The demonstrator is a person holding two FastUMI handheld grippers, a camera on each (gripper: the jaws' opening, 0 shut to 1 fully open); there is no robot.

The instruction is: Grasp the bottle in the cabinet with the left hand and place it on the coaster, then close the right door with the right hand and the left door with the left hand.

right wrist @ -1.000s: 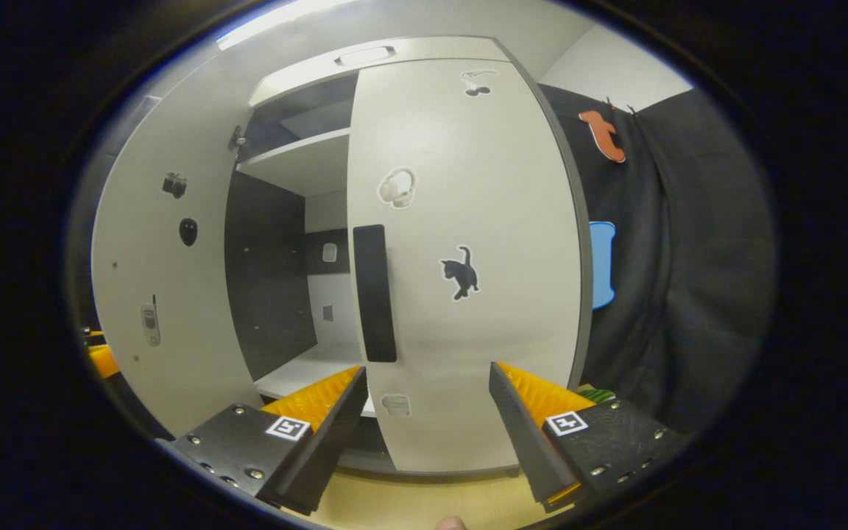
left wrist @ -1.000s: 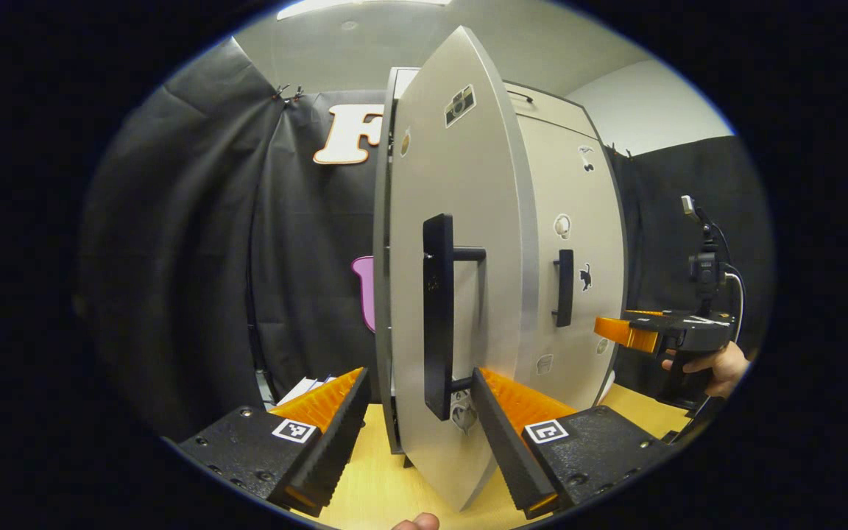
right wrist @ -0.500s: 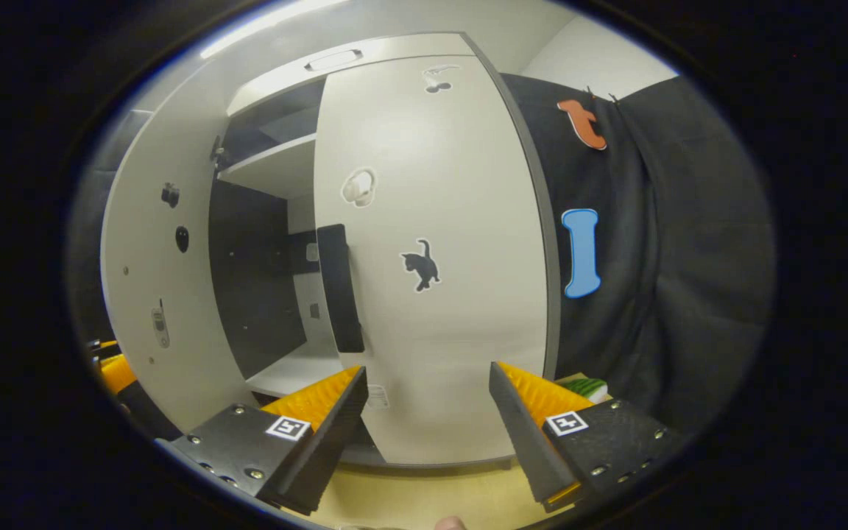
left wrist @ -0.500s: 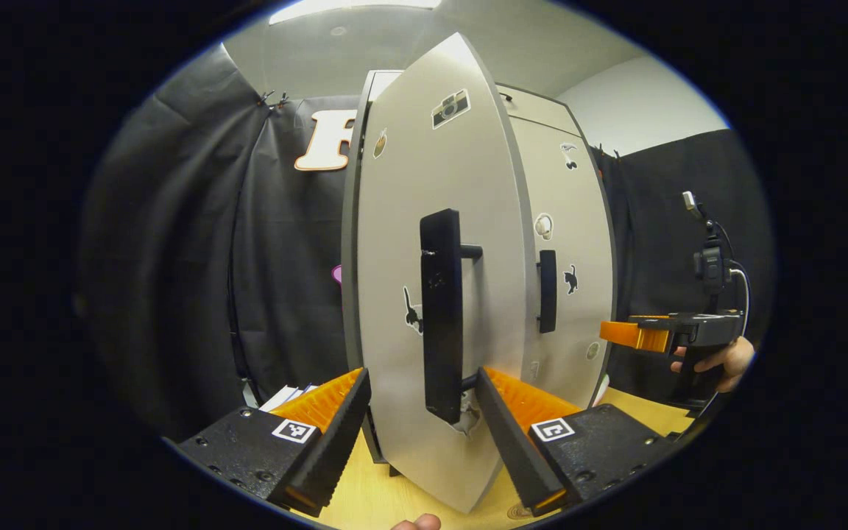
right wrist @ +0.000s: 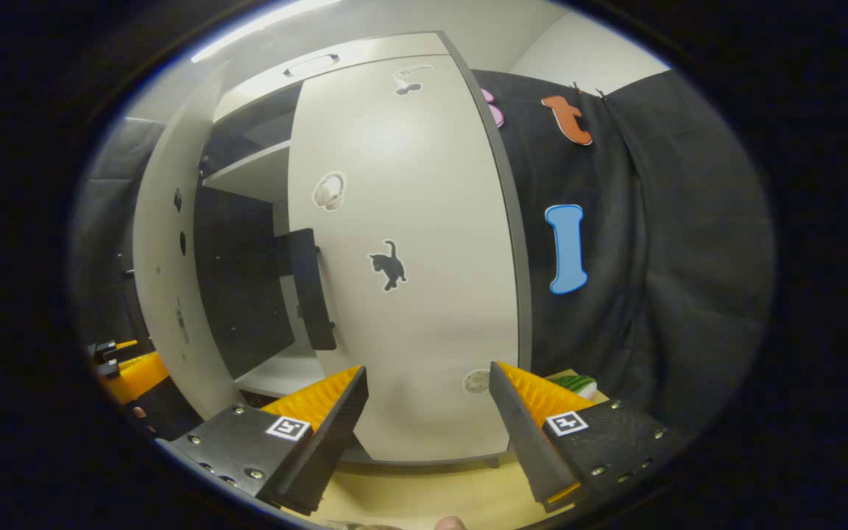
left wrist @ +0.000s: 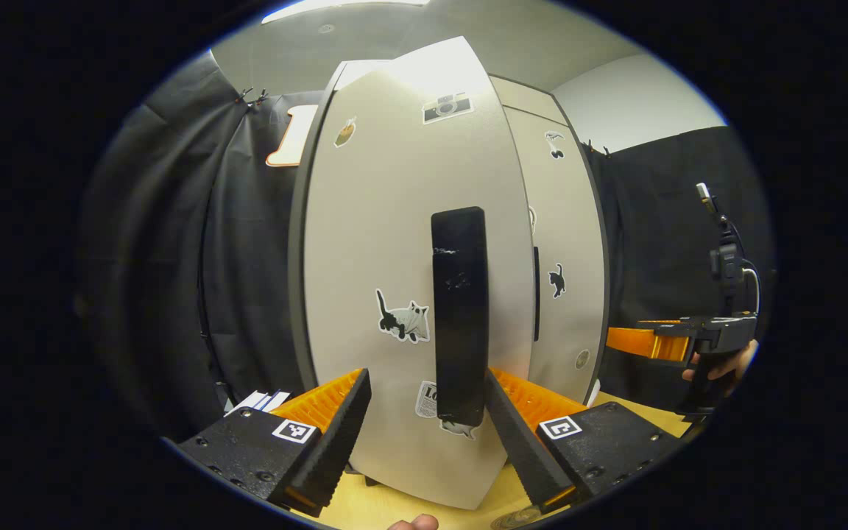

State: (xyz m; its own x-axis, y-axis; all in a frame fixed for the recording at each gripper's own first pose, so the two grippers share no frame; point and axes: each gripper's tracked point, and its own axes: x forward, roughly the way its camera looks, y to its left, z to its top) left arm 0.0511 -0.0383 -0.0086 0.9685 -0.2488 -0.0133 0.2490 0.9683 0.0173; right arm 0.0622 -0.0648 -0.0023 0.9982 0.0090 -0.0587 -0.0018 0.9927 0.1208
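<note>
The cabinet's left door (left wrist: 380, 243) stands a little ajar, its face turned to me in the left gripper view. Its black handle (left wrist: 459, 309) hangs between the fingers of my open left gripper (left wrist: 426, 383), close to the right finger (left wrist: 516, 434). The right door (left wrist: 567, 243) lies shut beyond it. In the right gripper view the right door (right wrist: 409, 258) with its handle (right wrist: 310, 287) is shut, and the left door (right wrist: 163, 250) shows nearly edge-on beside a dark gap of cabinet interior (right wrist: 240, 294). My right gripper (right wrist: 428, 368) is open, held back from the right door.
The cabinet stands on a wooden tabletop (right wrist: 424, 493). A hand (left wrist: 726, 361) holds the right gripper (left wrist: 637, 340) off to the right of the cabinet. The left gripper (right wrist: 126, 364) peeks past the left door. A green object (right wrist: 578, 384) lies by the cabinet's right side.
The left door has swung a good way toward shut, with my left gripper following its handle. The right gripper has drawn back and turned right, away from the shut right door.
</note>
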